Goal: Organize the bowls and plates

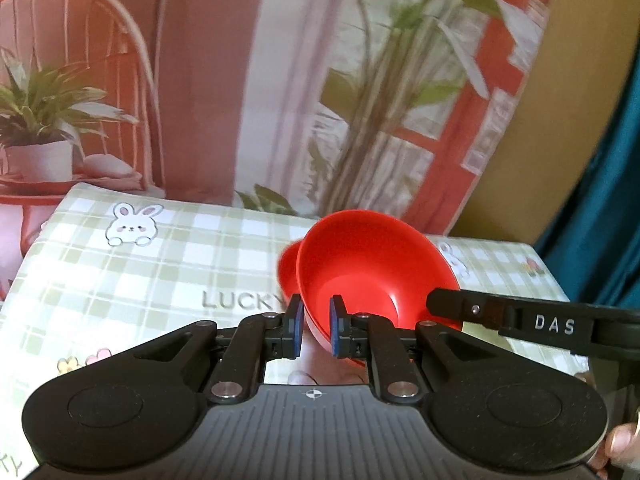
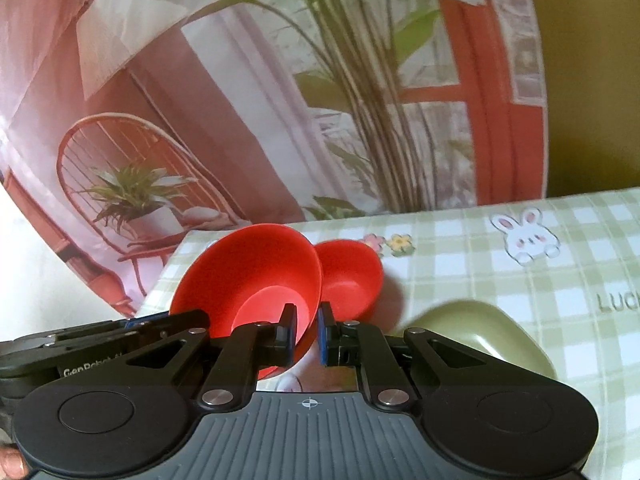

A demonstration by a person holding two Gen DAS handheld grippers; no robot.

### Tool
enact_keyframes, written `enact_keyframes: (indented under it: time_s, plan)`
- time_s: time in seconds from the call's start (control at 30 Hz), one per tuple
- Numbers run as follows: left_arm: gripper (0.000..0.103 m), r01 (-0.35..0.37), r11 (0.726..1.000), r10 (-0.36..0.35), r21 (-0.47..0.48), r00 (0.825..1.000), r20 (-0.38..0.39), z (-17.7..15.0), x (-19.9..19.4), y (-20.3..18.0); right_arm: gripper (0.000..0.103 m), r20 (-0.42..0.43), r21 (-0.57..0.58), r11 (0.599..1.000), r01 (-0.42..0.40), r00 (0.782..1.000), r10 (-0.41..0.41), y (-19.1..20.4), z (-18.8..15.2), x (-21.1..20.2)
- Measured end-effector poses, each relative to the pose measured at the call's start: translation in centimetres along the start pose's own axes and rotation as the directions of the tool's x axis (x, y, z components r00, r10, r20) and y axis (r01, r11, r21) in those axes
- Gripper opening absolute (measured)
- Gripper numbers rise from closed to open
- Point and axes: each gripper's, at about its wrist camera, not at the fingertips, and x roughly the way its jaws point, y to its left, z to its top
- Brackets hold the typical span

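Red plastic is pretty much the whole story here: one big red bowl [image 1: 372, 272] held up off the worktop [image 1: 140, 280] by both grippers at once. The left gripper [image 1: 316, 330] is clenched on the near-left part of the rim, blue pads pinching the wall, and the right gripper [image 2: 307, 334] is clamped on the opposite side of the same rim. Each one shows up in the other's view, coming in from the side, so they're facing the bowl from two sides with the bowl between them.

The bowl is tilted, its mouth tipped toward the cameras, not level.

The bit that matters: a second, smaller red bowl [image 2: 350, 276] sits on the checked bunny cloth right behind and a little to the right of the held one as the right wrist sees it, looking like it touches or nearly touches. In the left wrist view only a sliver of it peeks out on the left. So the target for nesting looks to be just past the held bowl, away from both hands, and closer to the right gripper's side.

There's also an olive green dish [image 2: 476, 332] on the worktop at lower right, just beside the right gripper, apart from the red bowls.

Probably the bowl needs levelling before it goes down.
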Motion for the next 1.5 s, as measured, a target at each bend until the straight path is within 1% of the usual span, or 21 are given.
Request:
enact_keyframes:
  time_s: [0.17,0.3,0.37,0.43,0.53,0.6,0.87,0.93,0.97,1.03,1.1,1.13,1.23,1.33,1.5]
  plan:
    - [0.014,-0.009,0.999,0.010,-0.040,1.000,0.015,1.6,2.3,1.0,0.010,-0.001,-0.019,0.999,0.028,1.000,-0.028,0.2,1.7,2.5]
    - [0.014,-0.039,0.998,0.040,-0.041,0.999,0.010,1.5,4.7,0.7,0.011,-0.011,-0.026,0.996,0.081,0.997,-0.081,-0.6,2.1,4.5]
    - [0.014,-0.036,0.998,0.036,-0.043,0.999,0.008,1.5,5.8,0.6,0.011,-0.020,-0.029,0.994,0.106,0.994,-0.107,-1.1,1.9,5.3]
    - [0.015,-0.024,1.000,0.024,-0.020,1.000,0.017,1.3,6.5,0.5,0.011,-0.029,-0.019,0.993,0.113,0.993,-0.114,-1.9,1.8,6.0]
    - [0.015,-0.016,1.000,0.016,-0.012,1.000,-0.008,1.2,7.6,0.5,0.011,-0.038,0.007,0.993,0.120,0.992,-0.120,-2.9,1.4,6.8]
    - [0.015,-0.020,1.000,0.020,-0.008,1.000,-0.024,1.1,8.3,0.5,0.011,-0.047,0.010,0.992,0.126,0.991,-0.125,-3.2,1.1,7.3]
    - [0.015,-0.035,0.999,0.036,0.018,0.998,-0.044,1.0,9.5,0.5,0.011,-0.065,-0.006,0.989,0.145,0.987,-0.145,-3.5,1.0,8.2]
    - [0.017,-0.041,0.999,0.041,0.016,0.998,-0.057,0.9,9.8,0.5,0.011,-0.071,-0.008,0.989,0.151,0.986,-0.151,-3.5,0.9,8.4]
    - [0.019,-0.043,0.999,0.044,0.017,0.997,-0.061,0.9,9.9,0.6,0.013,-0.076,-0.005,0.987,0.159,0.984,-0.159,-3.5,1.0,8.5]
    - [0.023,-0.055,0.998,0.056,0.015,0.997,-0.062,1.0,9.8,0.7,0.014,-0.082,0.000,0.986,0.168,0.982,-0.168,-3.6,1.0,8.3]
    - [0.035,-0.069,0.998,0.069,0.000,0.996,-0.059,1.1,9.3,0.9,0.017,-0.081,0.003,0.985,0.171,0.982,-0.170,-3.7,1.0,7.8]
    - [0.037,-0.068,0.998,0.068,-0.009,0.997,-0.047,1.2,8.9,1.1,0.017,-0.074,0.004,0.985,0.171,0.983,-0.170,-3.8,1.1,7.4]
    - [0.037,-0.059,0.998,0.058,-0.021,0.998,-0.032,1.2,7.2,1.3,0.018,-0.054,0.009,0.987,0.162,0.985,-0.161,-3.9,1.0,5.7]
    - [0.037,-0.054,0.998,0.054,-0.010,0.998,-0.019,1.0,5.2,1.1,0.018,-0.032,0.001,0.988,0.153,0.988,-0.153,-3.9,0.8,3.6]
    - [0.037,-0.047,0.999,0.047,-0.004,0.999,-0.020,0.3,2.0,-0.1,0.018,0.013,-0.031,0.987,0.156,0.988,-0.156,-3.8,0.2,0.0]
